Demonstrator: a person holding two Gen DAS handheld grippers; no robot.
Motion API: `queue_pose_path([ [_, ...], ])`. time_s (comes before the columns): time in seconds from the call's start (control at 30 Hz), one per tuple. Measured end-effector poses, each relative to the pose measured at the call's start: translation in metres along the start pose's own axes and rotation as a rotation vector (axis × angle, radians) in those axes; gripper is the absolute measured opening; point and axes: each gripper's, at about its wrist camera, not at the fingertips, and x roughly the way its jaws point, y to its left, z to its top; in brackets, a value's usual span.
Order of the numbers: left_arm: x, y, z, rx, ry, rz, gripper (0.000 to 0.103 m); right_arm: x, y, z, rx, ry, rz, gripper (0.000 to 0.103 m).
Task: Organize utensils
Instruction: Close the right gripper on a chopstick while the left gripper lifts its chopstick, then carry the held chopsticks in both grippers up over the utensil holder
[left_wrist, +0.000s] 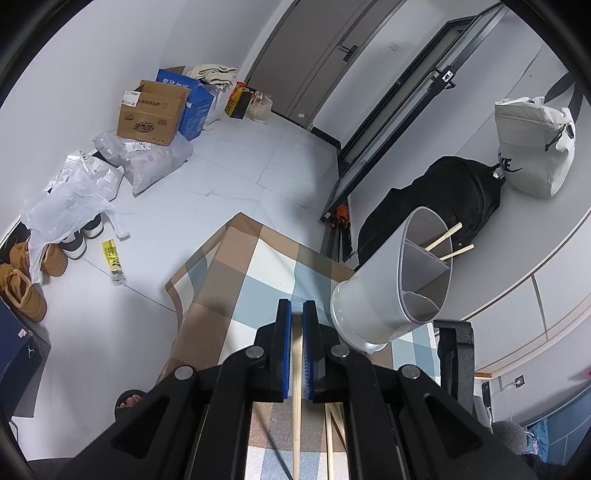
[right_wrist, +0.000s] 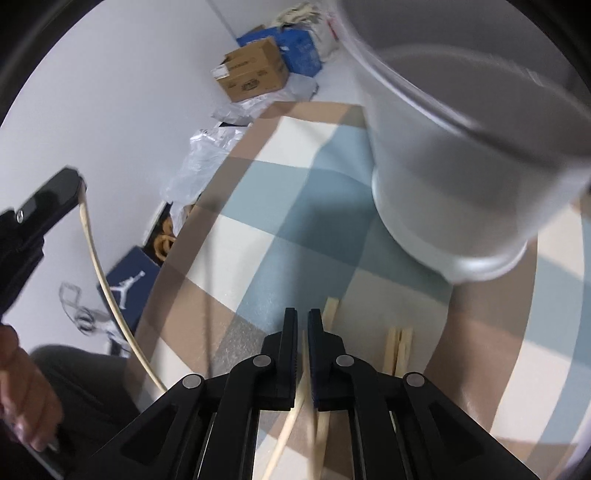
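My left gripper is shut on a pale wooden chopstick that runs back between its blue pads. It shows again at the left of the right wrist view, left gripper, with the chopstick hanging down from it. My right gripper is shut on another chopstick, low over the checked tablecloth. A white divided utensil holder stands on the cloth just right of my left gripper, with two chopsticks leaning in one compartment. The holder looms just beyond my right gripper.
Loose chopsticks lie on the cloth right of my right gripper. The table edge drops to a tiled floor with cardboard boxes, plastic bags and shoes. A black backpack and white bag sit behind the holder. A person's hand is at lower left.
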Motion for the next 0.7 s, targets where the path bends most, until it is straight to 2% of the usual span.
queue_pose_path([
  [0.07,-0.001,0.001,0.0,-0.003,0.0,-0.002,0.002,-0.002,-0.002,0.0,-0.004,-0.015,-0.028,0.006],
  [0.2,0.0,0.001,0.0,-0.003,-0.001,0.0,0.002,-0.017,-0.005,0.0,0.005,-0.076,-0.017,0.007],
  [0.27,0.0,0.001,0.0,-0.004,0.001,-0.001,0.002,-0.02,-0.001,-0.001,-0.033,-0.077,-0.041,0.02],
  [0.33,0.001,0.002,0.001,-0.008,0.004,0.0,0.002,-0.017,0.005,-0.004,-0.076,-0.062,-0.068,0.027],
  [0.47,0.001,0.001,0.001,-0.01,0.003,-0.003,0.002,-0.004,0.016,-0.007,-0.167,-0.004,-0.154,0.027],
  [0.6,-0.002,0.0,0.0,0.001,-0.004,-0.003,0.002,0.002,0.026,-0.015,-0.266,-0.001,-0.229,0.026],
  [0.7,-0.001,0.0,0.0,0.002,-0.003,-0.002,0.002,0.001,0.028,-0.016,-0.272,-0.013,-0.221,0.013],
])
